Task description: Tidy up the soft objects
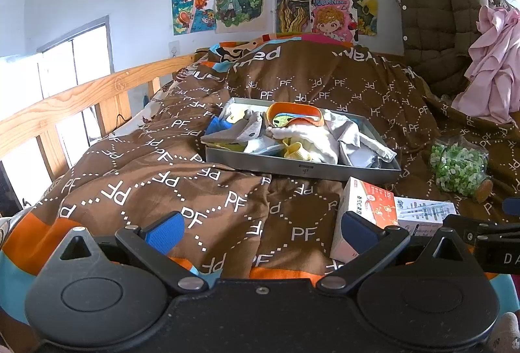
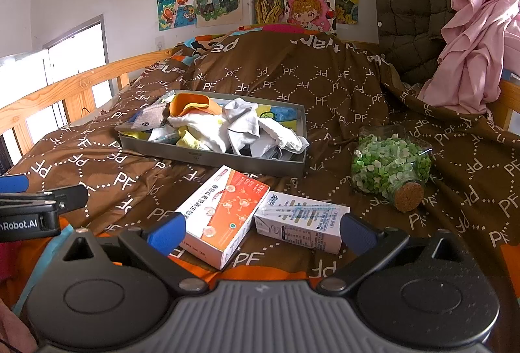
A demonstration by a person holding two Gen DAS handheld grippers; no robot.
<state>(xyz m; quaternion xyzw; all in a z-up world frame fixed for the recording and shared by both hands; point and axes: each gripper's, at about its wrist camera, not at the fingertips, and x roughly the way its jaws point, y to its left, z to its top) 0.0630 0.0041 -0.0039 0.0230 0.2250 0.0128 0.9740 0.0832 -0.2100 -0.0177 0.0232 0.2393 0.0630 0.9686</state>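
A grey tray (image 1: 302,165) (image 2: 208,158) sits on the brown quilt in the middle of the bed. It holds a heap of socks and small cloths (image 1: 302,138) (image 2: 227,129), white, grey, yellow, blue and orange. My left gripper (image 1: 261,229) is open and empty, low over the quilt in front of the tray. My right gripper (image 2: 263,231) is open and empty, just behind two cartons. The left gripper's body also shows at the left edge of the right wrist view (image 2: 35,207).
An orange and white carton (image 2: 224,213) (image 1: 367,213) and a white and blue carton (image 2: 302,223) (image 1: 425,213) lie near the front. A corked jar of green bits (image 2: 391,168) (image 1: 460,168) lies to the right. A wooden rail (image 1: 65,106) runs left; a brown coat (image 1: 435,25) and pink garment (image 2: 474,47) hang right.
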